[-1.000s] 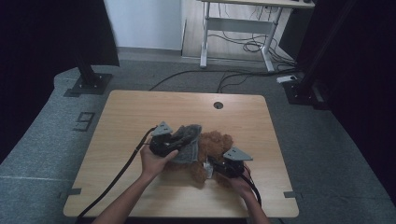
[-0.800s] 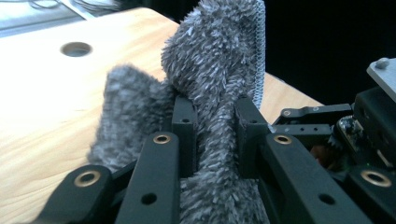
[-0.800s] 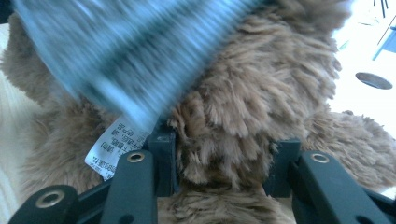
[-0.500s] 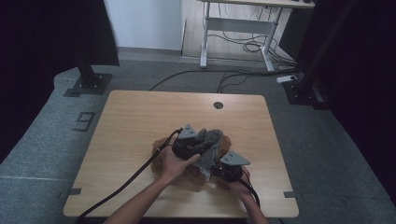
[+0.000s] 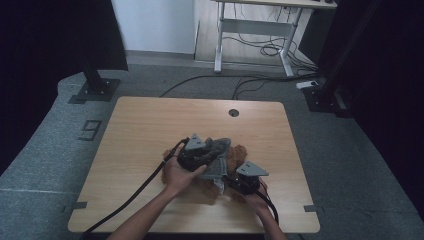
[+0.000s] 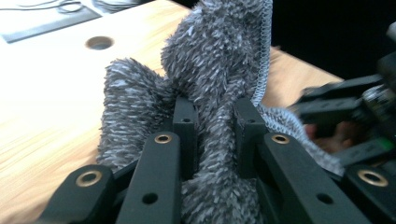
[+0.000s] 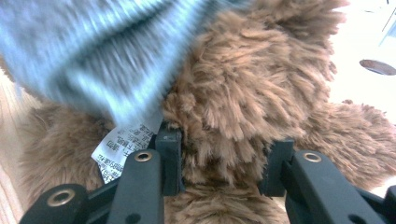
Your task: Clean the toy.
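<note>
Now left tool (image 6: 215, 121) clamps grey fuzzy cloth (image 6: 210, 60); right tool (image 7: 219, 163) grips brown plush (image 7: 252, 88).

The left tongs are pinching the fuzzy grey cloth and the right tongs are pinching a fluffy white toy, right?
Not quite. The left tongs do pinch the fuzzy grey cloth, but the fluffy toy in the right tongs is brown, not white. The right gripper view shows its brown fur between the jaws.

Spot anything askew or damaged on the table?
Nothing damaged. The grey fuzzy garment is bunched in the left tongs, draped over the brown plush toy that the right tongs pinch. A white care label sticks out beside them.
</note>
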A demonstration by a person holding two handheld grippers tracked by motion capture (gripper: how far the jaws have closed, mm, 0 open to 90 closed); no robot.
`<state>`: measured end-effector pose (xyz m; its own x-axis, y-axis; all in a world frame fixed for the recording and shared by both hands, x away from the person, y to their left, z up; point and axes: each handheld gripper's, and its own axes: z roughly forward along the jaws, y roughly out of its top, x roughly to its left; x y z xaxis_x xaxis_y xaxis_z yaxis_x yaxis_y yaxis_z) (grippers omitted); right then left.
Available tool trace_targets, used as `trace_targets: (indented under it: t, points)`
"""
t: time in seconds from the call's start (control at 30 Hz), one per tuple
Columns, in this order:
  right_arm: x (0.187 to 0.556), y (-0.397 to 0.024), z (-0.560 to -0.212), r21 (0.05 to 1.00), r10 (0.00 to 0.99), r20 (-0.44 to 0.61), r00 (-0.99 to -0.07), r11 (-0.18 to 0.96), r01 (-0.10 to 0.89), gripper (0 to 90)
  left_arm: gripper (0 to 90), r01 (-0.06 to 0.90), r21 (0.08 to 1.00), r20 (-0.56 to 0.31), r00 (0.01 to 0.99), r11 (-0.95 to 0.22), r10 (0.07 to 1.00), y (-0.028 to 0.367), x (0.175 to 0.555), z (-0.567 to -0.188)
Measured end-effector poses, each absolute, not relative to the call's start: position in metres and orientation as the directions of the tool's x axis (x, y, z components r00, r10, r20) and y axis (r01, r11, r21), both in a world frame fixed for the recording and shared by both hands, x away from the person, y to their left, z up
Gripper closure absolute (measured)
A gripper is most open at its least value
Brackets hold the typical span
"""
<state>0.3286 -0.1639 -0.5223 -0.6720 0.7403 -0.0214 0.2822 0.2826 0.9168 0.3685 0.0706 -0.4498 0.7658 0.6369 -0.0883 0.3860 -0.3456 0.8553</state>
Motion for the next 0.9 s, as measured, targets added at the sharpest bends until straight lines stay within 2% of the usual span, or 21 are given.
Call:
trace_targets:
  t: [0.23, 0.57, 0.9]
  points:
    - [0.328, -0.164, -0.522, 0.919, 0.736, -0.014, -0.677, 0.276, 0.281, 60.2, 74.9, 0.431, 0.855, -0.132, 0.717, -0.287, 0.684, 0.121, 0.371, -0.459]
    - [0.327, -0.164, -0.522, 0.92, 0.733, -0.017, -0.68, 0.277, 0.276, 60.2, 74.9, 0.455, 0.866, -0.165, 0.654, -0.209, 0.739, 0.171, 0.368, -0.462]
    - [0.327, -0.167, -0.522, 0.927, 0.732, 0.006, -0.681, 0.251, 0.278, 60.3, 74.6, 0.588, 0.794, -0.255, 0.552, -0.154, 0.794, 0.224, 0.375, -0.499]
